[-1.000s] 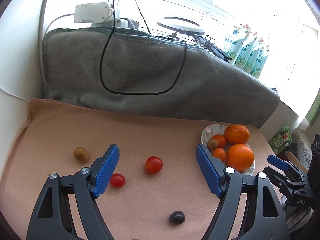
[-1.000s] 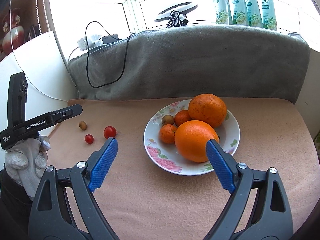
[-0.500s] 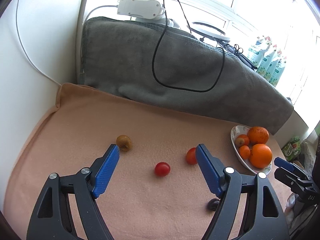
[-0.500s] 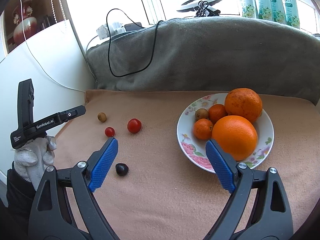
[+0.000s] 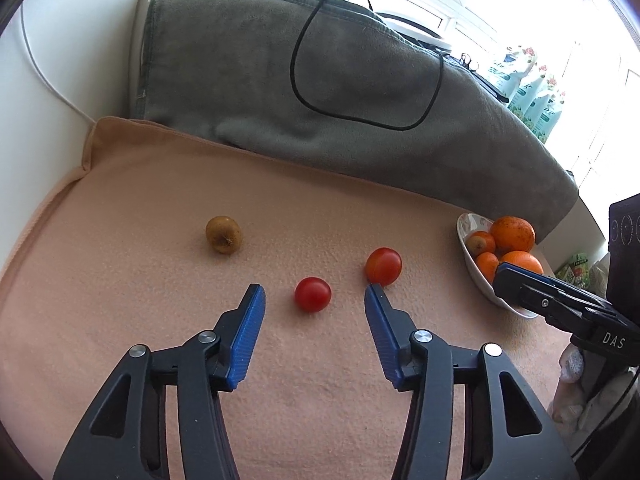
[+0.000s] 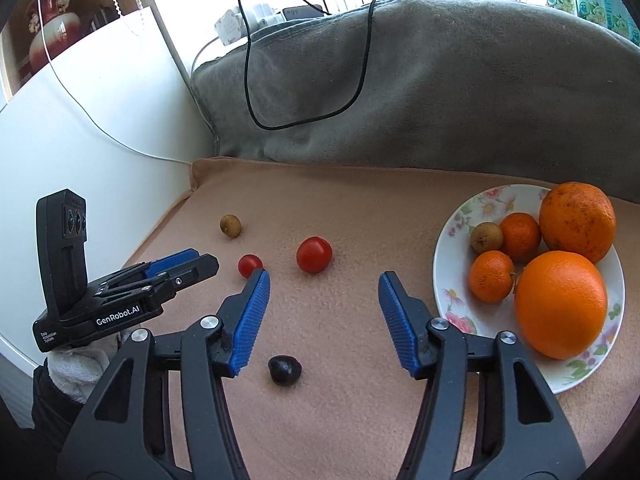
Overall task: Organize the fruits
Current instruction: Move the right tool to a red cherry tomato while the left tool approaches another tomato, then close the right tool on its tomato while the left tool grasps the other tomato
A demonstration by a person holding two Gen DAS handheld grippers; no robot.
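My left gripper (image 5: 314, 294) is open and empty, low over the peach cloth, its jaws either side of a small red tomato (image 5: 313, 294). A larger red tomato (image 5: 383, 266) lies just beyond its right fingertip, and a small brown fruit (image 5: 223, 234) further left. My right gripper (image 6: 324, 280) is open and empty, above a dark plum-like fruit (image 6: 284, 368). The floral plate (image 6: 460, 216) at right holds two oranges, two tangerines and a brown fruit. The small tomato (image 6: 250, 265), larger tomato (image 6: 314, 254) and brown fruit (image 6: 230, 225) also show in the right wrist view.
A grey blanket (image 5: 320, 92) with a black cable (image 5: 360, 116) banks up along the back. A white wall (image 6: 80, 120) borders the cloth on the left. The left gripper body (image 6: 120, 292) shows in the right wrist view. Bottles (image 5: 528, 88) stand on the sill.
My left gripper has swung left and dropped closer to the cloth, bringing the small tomato between its jaws. My right gripper has shifted left, away from the plate, over the dark fruit.
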